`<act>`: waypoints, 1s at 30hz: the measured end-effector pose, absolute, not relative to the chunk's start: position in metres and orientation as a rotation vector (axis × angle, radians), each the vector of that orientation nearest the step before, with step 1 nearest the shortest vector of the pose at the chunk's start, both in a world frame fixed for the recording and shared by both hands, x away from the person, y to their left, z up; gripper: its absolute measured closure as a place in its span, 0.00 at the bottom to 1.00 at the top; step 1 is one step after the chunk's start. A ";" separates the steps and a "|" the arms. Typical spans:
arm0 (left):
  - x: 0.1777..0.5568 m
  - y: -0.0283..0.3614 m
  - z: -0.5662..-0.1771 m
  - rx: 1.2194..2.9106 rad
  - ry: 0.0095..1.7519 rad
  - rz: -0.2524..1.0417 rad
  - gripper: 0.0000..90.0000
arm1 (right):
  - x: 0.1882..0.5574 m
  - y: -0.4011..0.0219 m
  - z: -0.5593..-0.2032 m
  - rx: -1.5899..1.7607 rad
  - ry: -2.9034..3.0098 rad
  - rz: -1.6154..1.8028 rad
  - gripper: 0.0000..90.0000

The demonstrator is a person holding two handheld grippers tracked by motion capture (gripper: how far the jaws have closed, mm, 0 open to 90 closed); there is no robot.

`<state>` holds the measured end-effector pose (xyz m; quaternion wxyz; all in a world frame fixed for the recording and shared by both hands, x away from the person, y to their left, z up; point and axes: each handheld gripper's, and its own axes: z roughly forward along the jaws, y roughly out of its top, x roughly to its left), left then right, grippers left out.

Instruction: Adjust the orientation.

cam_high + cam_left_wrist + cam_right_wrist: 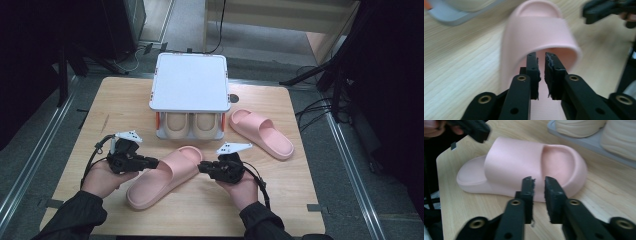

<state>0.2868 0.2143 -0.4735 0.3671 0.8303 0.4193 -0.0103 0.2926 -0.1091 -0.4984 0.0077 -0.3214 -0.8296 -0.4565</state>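
The work in hand looks like putting slippers away on the small 2-level rack. 2 beige slippers already sit side by side on its lower shelf, under the white top panel. 2 pink ones are left on the wooden surface: the near pink slipper, lying between both tools, and the far pink slipper, beyond the right tool and to its outer side, beside the rack. So by this reading roughly half is done, and neither pink slipper has been lifted yet.

The left hand-held gripper is held low and about level, pointing inward at the near pink slipper's open heel end. In the left gripper view its jaws stand nearly together with only a thin slit between them, and its fingertips hover just at the mouth of the strap with nothing clamped.

The right hand-held gripper comes from the opposite side, also about level, aimed at the slipper's toe-side wall. In the right gripper view its jaws are likewise narrowed to a small gap, just short of the sole edge, holding nothing. Whether either tip actually touches the slipper cannot be told. Both forearms rest low over the near edge of the surface, palms under the tools.
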 end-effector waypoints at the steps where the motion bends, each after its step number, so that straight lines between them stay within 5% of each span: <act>1: 0.290 0.218 -0.478 2.120 1.100 -0.039 0.87 | 0.291 -0.106 -0.499 -0.995 -2.603 -1.425 0.94; 30: 0.290 0.221 -0.500 2.153 1.131 -0.092 0.93 | 0.293 -0.080 -0.514 -0.958 -2.679 -1.298 0.96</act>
